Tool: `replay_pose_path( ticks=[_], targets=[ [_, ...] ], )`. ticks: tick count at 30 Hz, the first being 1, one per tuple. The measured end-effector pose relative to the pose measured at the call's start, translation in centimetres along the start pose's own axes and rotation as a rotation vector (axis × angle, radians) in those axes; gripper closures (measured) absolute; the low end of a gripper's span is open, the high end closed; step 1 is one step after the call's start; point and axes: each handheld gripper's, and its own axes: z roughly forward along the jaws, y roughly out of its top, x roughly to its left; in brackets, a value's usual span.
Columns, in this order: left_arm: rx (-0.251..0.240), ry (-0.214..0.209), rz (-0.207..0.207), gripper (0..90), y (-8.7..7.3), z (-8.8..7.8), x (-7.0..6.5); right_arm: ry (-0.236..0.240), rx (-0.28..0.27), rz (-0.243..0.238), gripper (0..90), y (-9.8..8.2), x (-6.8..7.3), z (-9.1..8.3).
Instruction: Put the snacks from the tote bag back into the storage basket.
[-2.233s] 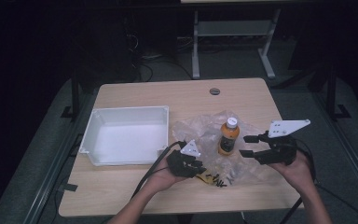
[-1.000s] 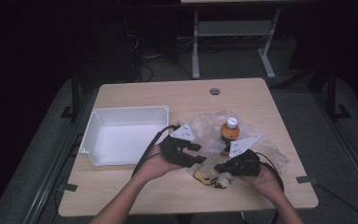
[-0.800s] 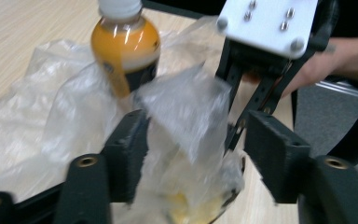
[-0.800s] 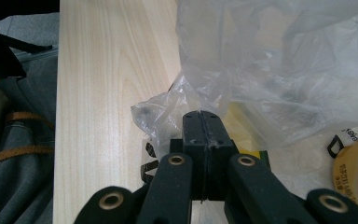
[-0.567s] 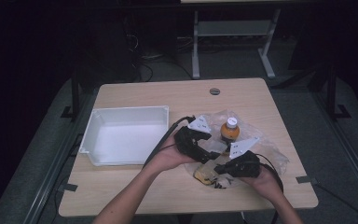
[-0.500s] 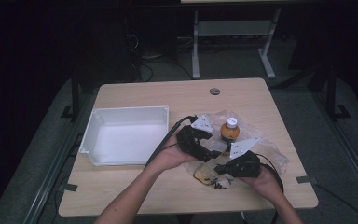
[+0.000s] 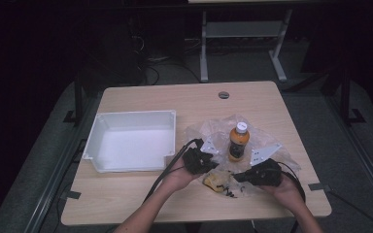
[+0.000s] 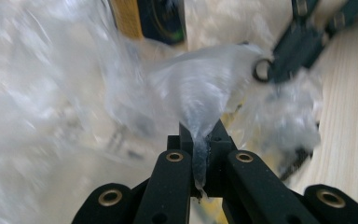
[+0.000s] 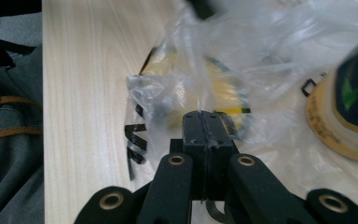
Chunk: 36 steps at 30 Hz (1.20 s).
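A crumpled clear plastic bag (image 7: 209,133) lies on the wooden table (image 7: 141,194). An orange drink bottle (image 7: 238,141) stands upright on it. A yellow packaged item (image 7: 214,180) lies in the film near the front edge. My left gripper (image 7: 213,166) has just been closing and is now shut on a peak of the bag's film (image 8: 205,88). My right gripper (image 7: 236,178) faces it from the right, shut on the film (image 9: 261,42) just over the yellow item (image 9: 186,88). The bottle's base (image 9: 349,107) stands close to the right jaws.
A white open tray (image 7: 131,118) sits at the left of the table, close to my left hand. A round hole (image 7: 223,94) is near the table's far edge. A metal frame (image 7: 243,34) stands on the floor beyond.
My left gripper dropped from beside the bottle's top to the bag near the yellow item and closed on the film. The right gripper has stayed put, shut on the bag.
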Motion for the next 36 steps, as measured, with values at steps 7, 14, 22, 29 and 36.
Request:
replay_pose_path(
  ticks=[7, 14, 22, 29, 36],
  targets=[
    [0.015, -0.017, 0.006, 89.3, -1.9, 0.8, -0.9, -0.012, 0.028, 0.002, 89.5, -0.1, -0.1, 0.2],
    [-0.013, -0.021, -0.022, 89.3, -2.8, 1.2, -1.3, -0.035, 0.041, -0.005, 79.2, 0.1, 0.1, 0.2],
    [-0.017, -0.023, 0.003, 89.2, -2.9, 1.1, -1.3, -0.061, -0.123, -0.039, 59.8, 2.8, 1.5, -2.0],
    [-0.019, -0.038, 0.009, 89.2, -2.8, 1.3, -1.5, -0.058, -0.094, -0.105, 66.3, 5.5, 1.3, 0.3],
    [-0.018, -0.055, 0.01, 85.1, -2.9, 1.2, -1.6, -0.02, -0.03, -0.061, 86.5, 5.2, -0.3, 2.2]
  ],
)
